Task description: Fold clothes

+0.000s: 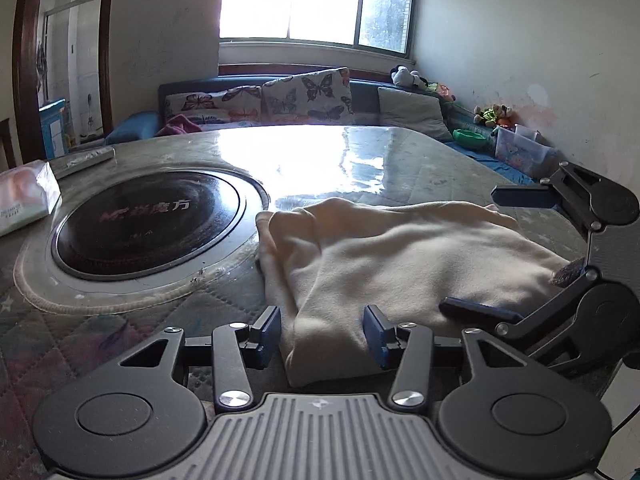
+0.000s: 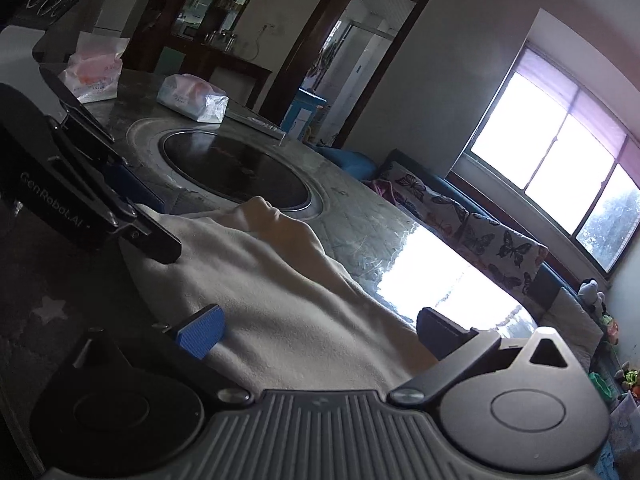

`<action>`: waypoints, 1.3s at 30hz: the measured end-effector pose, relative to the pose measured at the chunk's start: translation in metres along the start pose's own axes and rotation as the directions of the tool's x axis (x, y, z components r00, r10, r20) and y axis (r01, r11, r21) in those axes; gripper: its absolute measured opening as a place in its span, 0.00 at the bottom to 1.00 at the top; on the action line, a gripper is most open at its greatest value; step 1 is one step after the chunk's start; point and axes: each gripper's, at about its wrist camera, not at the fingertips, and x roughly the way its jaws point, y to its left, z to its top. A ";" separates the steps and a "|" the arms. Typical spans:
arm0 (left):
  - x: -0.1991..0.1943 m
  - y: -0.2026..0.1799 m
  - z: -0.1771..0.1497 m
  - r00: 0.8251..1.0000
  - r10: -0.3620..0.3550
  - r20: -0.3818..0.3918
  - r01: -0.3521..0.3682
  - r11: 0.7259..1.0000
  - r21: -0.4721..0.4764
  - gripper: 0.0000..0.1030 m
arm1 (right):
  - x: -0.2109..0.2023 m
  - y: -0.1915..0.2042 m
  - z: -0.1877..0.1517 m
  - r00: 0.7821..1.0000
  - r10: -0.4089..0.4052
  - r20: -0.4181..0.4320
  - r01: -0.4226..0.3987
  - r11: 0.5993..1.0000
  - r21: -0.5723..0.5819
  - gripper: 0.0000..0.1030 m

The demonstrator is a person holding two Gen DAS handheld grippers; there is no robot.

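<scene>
A cream fleece garment [image 1: 400, 256] lies bunched on the table, right of the round black cooktop [image 1: 148, 220]. My left gripper [image 1: 322, 334] is open, its blue pads on either side of the garment's near corner, not closed on it. My right gripper [image 2: 320, 330] is open, wide across the cloth [image 2: 280, 280]; it also shows in the left wrist view [image 1: 516, 252] at the garment's right edge. The left gripper shows in the right wrist view [image 2: 132, 200] at the garment's far left edge.
The quilted, plastic-covered table [image 1: 360, 156] carries a tissue pack [image 1: 24, 200] at left; a second bag [image 2: 96, 68] stands behind it. A sofa with butterfly cushions [image 1: 280, 96] runs along the far side under the window. Toys and a storage box [image 1: 524, 152] lie at right.
</scene>
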 end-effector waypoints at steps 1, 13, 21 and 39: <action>0.000 0.001 0.003 1.000 -0.002 0.002 0.002 1.000 0.000 0.47 | -0.001 -0.004 0.003 1.000 0.007 0.004 -0.007 1.000 0.006 1.00; 0.045 0.007 0.043 1.000 0.017 0.001 -0.017 1.000 0.016 0.47 | 0.049 -0.061 0.023 0.995 0.020 -0.100 -0.004 0.988 0.153 1.00; 0.059 0.021 0.045 0.998 0.041 -0.040 -0.042 0.999 -0.017 0.47 | 0.078 -0.069 0.024 0.979 0.097 -0.179 -0.061 0.978 0.198 1.00; 0.070 0.014 0.072 1.000 0.019 -0.012 -0.019 1.000 0.016 0.47 | 0.098 -0.099 0.027 0.978 0.090 -0.187 -0.022 0.941 0.338 1.00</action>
